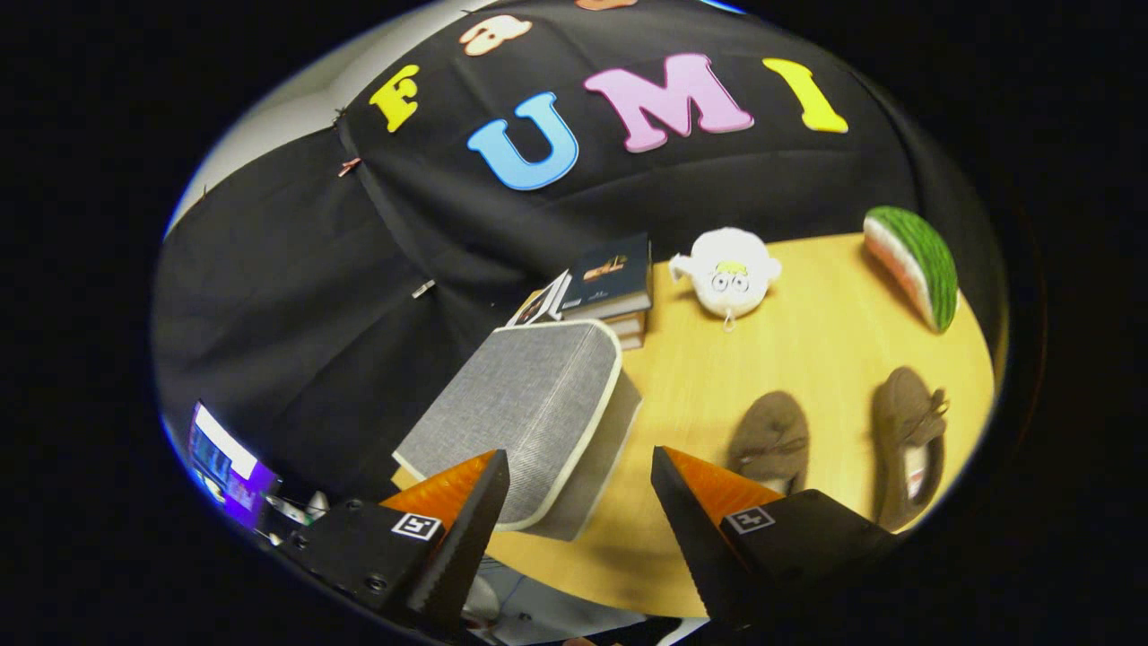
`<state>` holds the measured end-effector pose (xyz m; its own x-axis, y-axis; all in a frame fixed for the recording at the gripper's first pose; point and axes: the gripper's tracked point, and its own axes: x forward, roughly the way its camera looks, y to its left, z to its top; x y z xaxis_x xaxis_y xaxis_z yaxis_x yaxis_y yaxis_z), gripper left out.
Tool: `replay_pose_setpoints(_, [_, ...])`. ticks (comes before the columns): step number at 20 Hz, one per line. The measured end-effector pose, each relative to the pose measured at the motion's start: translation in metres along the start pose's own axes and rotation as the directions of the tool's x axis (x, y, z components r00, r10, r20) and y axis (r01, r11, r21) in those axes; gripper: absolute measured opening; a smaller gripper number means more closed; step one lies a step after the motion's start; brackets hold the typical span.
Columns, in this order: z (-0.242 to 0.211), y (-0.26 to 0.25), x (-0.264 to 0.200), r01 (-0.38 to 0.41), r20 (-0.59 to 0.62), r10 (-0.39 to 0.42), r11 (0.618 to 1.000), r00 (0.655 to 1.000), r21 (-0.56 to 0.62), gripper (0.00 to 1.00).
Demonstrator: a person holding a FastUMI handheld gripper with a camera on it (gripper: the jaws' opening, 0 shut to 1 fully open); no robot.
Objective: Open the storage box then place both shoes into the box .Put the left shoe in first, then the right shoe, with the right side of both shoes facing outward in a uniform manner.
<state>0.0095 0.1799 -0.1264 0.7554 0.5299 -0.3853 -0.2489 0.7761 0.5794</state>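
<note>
My gripper camera looks down, tilted, from above the near edge of the wooden table, fingers spread empty; grey storage box close at 12 o'clock, booth wall beyond.

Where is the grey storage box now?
In the gripper view, the storage box stands closed on the table, just ahead of the open hand-held gripper, between the books and the shoes.

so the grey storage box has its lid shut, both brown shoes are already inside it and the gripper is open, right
Not quite. The gripper view shows both brown shoes on the wooden table, beside the grey storage box, not inside it. The lid is shut and the gripper is open.
</note>
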Motion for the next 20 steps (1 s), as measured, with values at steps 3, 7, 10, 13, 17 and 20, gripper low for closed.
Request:
replay_pose_setpoints(3, [-0.030, -0.002, 0.026, -0.040, -0.096, 0.054, 0.989, 0.994, 0.140, 0.98])
replay_pose_setpoints(7, [-0.048, 0.018, 0.037, -0.141, -0.142, 0.193, 0.940, 0.971, 0.310, 0.98])
replay_pose_setpoints(10, [-0.047, 0.024, 0.051, -0.159, -0.141, 0.236, 0.895, 0.961, 0.416, 0.98])
replay_pose_setpoints(13, [-0.042, 0.032, 0.061, -0.179, -0.135, 0.280, 0.848, 0.951, 0.500, 0.96])
replay_pose_setpoints(17, [-0.044, 0.034, 0.069, -0.161, -0.152, 0.302, 0.795, 0.941, 0.584, 0.71])
replay_pose_setpoints(20, [-0.047, 0.035, 0.067, -0.149, -0.182, 0.324, 0.773, 0.928, 0.617, 0.62])
